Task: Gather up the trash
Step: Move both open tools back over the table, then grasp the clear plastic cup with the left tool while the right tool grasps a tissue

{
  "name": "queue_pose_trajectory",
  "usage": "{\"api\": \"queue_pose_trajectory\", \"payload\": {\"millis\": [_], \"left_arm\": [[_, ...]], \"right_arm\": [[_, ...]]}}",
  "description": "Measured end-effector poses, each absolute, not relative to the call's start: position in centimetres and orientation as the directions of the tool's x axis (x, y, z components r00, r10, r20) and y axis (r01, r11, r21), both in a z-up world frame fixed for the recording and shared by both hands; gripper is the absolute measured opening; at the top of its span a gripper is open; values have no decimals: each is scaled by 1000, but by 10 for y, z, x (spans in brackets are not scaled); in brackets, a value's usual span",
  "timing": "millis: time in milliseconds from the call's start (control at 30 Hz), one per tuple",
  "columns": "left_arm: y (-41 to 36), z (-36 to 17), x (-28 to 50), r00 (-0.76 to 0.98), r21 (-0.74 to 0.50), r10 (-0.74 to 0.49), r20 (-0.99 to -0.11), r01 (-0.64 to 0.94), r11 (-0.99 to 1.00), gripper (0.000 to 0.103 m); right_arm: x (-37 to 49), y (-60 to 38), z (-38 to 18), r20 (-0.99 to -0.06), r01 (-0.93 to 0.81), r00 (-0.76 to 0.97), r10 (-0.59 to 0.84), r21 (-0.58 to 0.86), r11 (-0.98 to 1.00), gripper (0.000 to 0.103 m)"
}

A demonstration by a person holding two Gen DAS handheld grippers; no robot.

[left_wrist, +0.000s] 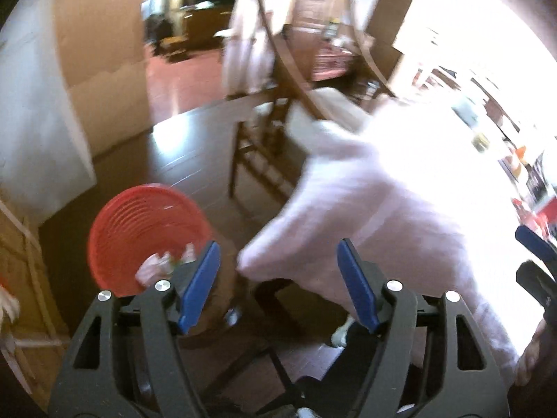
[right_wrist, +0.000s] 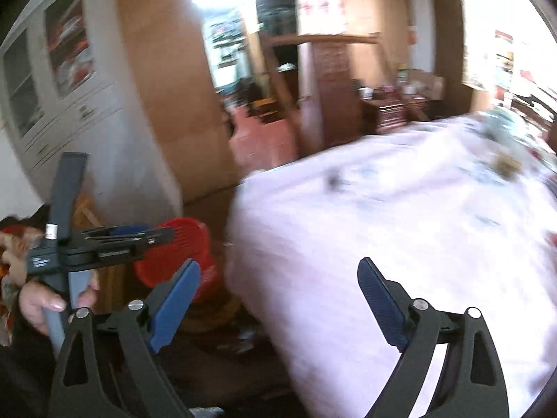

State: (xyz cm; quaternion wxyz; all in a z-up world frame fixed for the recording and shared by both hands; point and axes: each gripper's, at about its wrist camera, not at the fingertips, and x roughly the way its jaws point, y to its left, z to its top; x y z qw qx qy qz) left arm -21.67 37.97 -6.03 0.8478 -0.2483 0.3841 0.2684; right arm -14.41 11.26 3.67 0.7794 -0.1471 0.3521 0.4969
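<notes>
Both our claws, left claw (left_wrist: 278,285) and right claw (right_wrist: 278,310), gape wide with nothing between them; crumpled trash (left_wrist: 162,266) already sits in the red basket (left_wrist: 139,230) left of ours, more maybe on the counter (right_wrist: 400,237).

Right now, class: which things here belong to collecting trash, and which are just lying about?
Belongs to the job:
- red bin
- crumpled paper inside it
- left tongs, open, empty
- right tongs, open, empty

Just lying about:
- white tablecloth
- wooden chair
- white cabinet

basket (left_wrist: 139,230): red, ribbed | tablecloth (right_wrist: 400,244): white | fingers (left_wrist: 200,287): blue
</notes>
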Motion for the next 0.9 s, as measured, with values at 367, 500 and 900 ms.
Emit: {"api": "queue_pose_trajectory", "payload": {"millis": [367,500,900], "left_arm": [[248,-31,-109,638,-173,98,-763,-349,921,81],[206,-30,-74,653,-160,45,-756,-251,955,81],[112,-26,7,629,-134,-74,-774,-49,990,86]], "right_arm": [[-86,-60,51,-640,-639,558,527,74,766,94],[-72,-121,54,-617,-529,653,439,43,847,94],[-1,-217,34,-652,-296,728,210,-23,955,94]]}}
